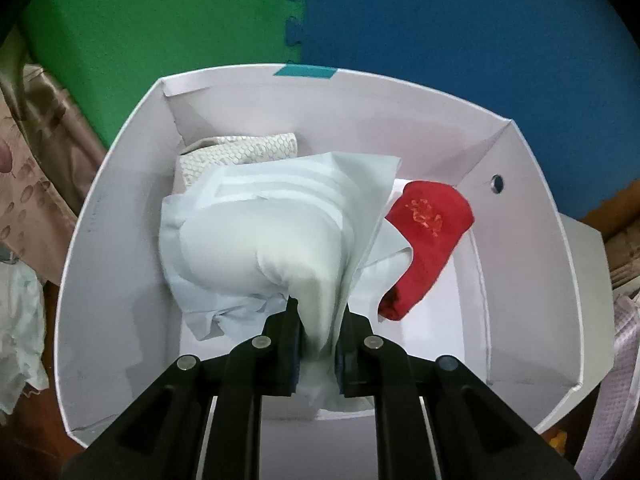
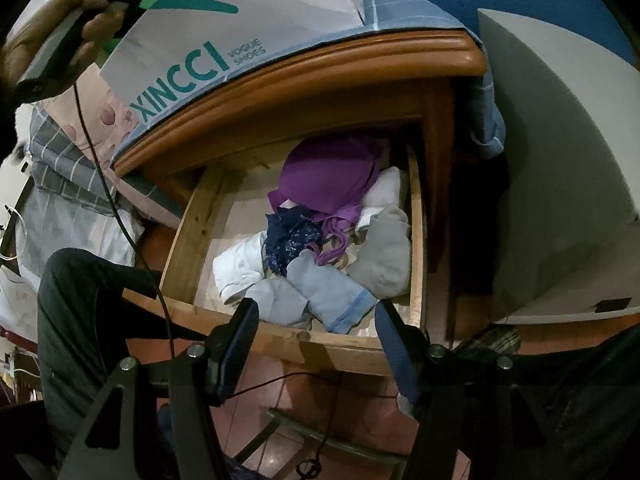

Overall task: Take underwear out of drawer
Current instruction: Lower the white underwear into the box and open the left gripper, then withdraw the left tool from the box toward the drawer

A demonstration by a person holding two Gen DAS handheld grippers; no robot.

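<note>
The left hand-held gripper (image 1: pixel 316 320) was closed on a pale blue-grey underwear garment (image 1: pixel 256 236), a fold of the fabric pinched between its two black fingers (image 1: pixel 286 344). The garment hung into a white cardboard box (image 1: pixel 112 264), spread over most of the box's middle. Inside the same box, a red garment (image 1: pixel 428 240) with an orange print lay to the right, partly under the pale fabric, and a cream garment with a honeycomb pattern (image 1: pixel 240 152) lay at the far left corner. The box carried a teal tape strip (image 1: pixel 306 71) on its far rim and stood in front of a green foam mat (image 1: pixel 160 40) and a blue foam mat (image 1: pixel 460 60). The right hand-held gripper (image 2: pixel 316 320) stood open and empty, its fingers poised above the front rail of the wooden drawer (image 2: pixel 192 236), which was pulled out of a wooden nightstand (image 2: pixel 320 80). In the drawer lay a purple garment (image 2: pixel 324 176), a dark blue patterned garment (image 2: pixel 292 236), a white garment (image 2: pixel 240 264), a light blue garment (image 2: pixel 328 292) with a darker band and a grey garment (image 2: pixel 384 256), heaped together toward the right side. In the right wrist view, a person's hand (image 2: pixel 48 36) appeared at the upper left, holding the other gripper's handle beside the box, whose side read "XINCCI". A black cable (image 2: pixel 116 208) ran down from that handle past the drawer.
</note>
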